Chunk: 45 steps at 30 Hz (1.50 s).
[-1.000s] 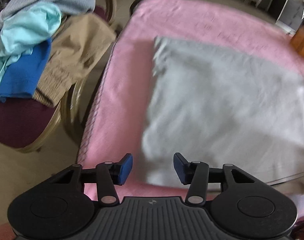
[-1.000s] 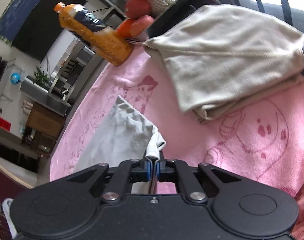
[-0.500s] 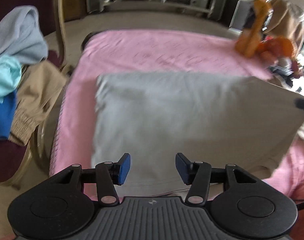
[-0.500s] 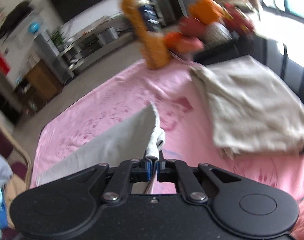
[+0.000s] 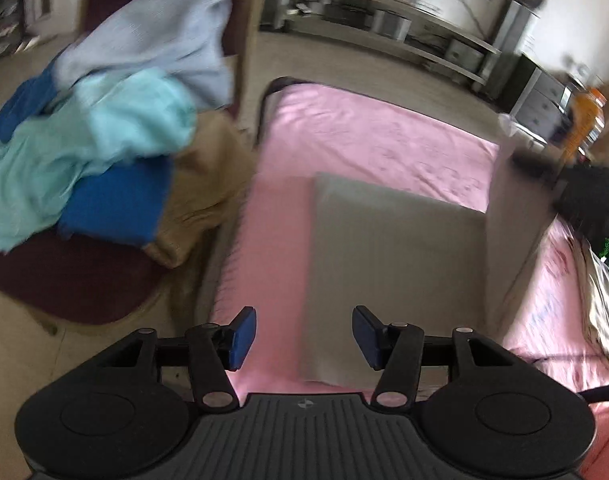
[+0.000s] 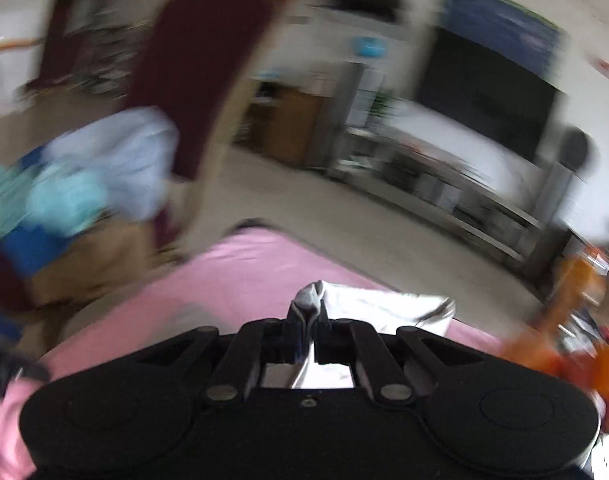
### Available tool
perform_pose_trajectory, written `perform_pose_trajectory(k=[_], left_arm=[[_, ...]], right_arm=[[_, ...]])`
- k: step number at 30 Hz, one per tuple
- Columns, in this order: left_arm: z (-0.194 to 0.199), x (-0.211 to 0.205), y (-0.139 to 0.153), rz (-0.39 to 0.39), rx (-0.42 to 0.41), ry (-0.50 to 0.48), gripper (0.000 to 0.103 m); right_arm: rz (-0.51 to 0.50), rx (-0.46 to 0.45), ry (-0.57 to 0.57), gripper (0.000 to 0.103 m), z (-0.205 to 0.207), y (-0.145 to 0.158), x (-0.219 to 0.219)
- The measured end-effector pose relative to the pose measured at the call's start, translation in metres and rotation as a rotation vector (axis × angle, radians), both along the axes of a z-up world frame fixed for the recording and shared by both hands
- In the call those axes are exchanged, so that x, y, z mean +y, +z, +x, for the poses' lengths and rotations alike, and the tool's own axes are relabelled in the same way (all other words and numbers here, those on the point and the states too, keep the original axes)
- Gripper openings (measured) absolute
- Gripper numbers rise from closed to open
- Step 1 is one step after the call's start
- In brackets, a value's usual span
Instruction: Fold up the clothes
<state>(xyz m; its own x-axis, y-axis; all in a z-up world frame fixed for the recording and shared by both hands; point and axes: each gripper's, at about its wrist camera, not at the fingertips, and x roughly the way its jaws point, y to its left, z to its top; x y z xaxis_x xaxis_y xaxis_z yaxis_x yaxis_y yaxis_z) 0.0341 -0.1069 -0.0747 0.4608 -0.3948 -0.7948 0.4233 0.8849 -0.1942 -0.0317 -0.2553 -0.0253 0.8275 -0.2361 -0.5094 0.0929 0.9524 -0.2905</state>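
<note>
Grey garment (image 5: 396, 240) mid-fold on the pink cover (image 5: 368, 136).
Right gripper (image 6: 309, 336) was clamped on a raised edge; left gripper (image 5: 304, 334) hung wide open, empty, over its near side; laying the edge across seemed next.

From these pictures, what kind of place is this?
Most likely a home living room: a large dark television hangs above a long low media shelf, and a chair piled with unfolded clothes stands beside a table under a pink cloth.
</note>
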Motion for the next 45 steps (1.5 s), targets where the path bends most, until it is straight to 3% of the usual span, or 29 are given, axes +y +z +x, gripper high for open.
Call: perform_pose_trajectory(k=[7,21,28,31,35,39,42,45], left_arm=[[0.012,0.021,-0.012,-0.061,0.051,0.070,0.052],[0.015,0.029,-0.013,-0.118,0.063,0.100,0.052],[0.018,0.032,-0.015,-0.121,0.072,0.116,0.051],[0.017,0.034,-0.015,-0.129,0.070,0.112,0.050],[0.012,0.024,-0.013,-0.118,0.052,0.058,0.048],[0.003,0.005,-0.014,-0.067,0.024,-0.022,0.048],[-0.002,-0.019,-0.019,-0.021,0.033,-0.095,0.043],[0.002,-0.045,-0.030,0.039,0.067,-0.124,0.042]], right_arm=[[0.025,0.207,0.259,0.005,0.018,-0.065,0.059],[0.073,0.183,0.328,0.005,0.009,-0.049,0.077],[0.093,0.238,0.378,0.008,0.014,-0.043,0.075],[0.163,0.234,0.349,0.013,0.008,-0.008,0.047],[0.211,0.222,0.252,0.036,-0.020,0.043,-0.004],[0.295,0.208,0.116,0.042,-0.054,0.081,-0.051],[0.458,0.246,-0.042,0.046,-0.074,0.077,-0.080],[0.687,0.290,-0.159,0.046,-0.089,0.047,-0.098]])
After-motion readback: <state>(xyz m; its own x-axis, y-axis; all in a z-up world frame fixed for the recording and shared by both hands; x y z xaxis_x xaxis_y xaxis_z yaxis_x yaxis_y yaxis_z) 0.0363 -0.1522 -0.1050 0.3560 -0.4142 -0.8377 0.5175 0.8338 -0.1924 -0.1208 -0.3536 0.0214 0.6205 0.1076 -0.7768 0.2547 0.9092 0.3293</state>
